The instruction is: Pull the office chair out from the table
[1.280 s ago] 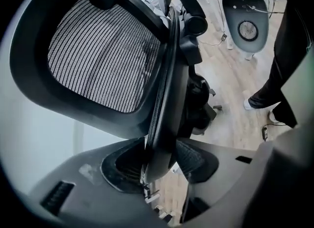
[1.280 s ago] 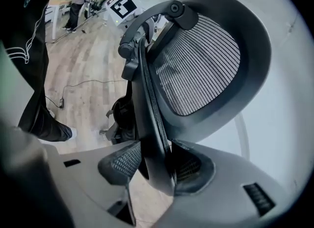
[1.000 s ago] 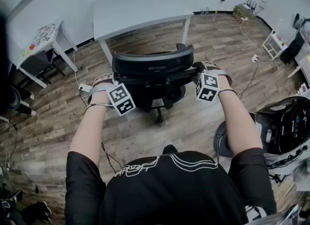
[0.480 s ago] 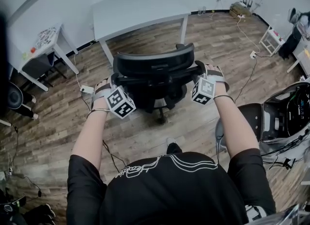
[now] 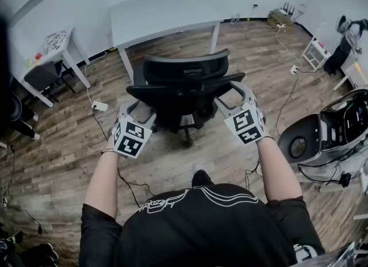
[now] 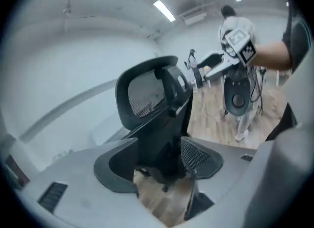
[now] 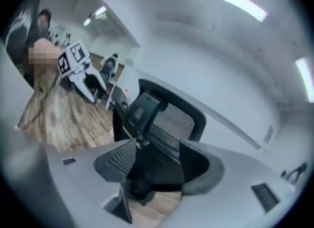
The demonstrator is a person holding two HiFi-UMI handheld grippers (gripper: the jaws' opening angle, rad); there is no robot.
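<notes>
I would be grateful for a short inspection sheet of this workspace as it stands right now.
Surface: wooden floor, with a white table on it.
Job's things: the office chair stands out from the table, with its backrest toward the person.
Clutter: small items on a side table.
Grippers: the left gripper and right gripper both have their jaws opening, with nothing between the pads; the chair is beyond them.
Cables: a white plug block with its lead lies on the floor; a cable runs at the right.
Surroundings: a grey machine at the right.
</notes>
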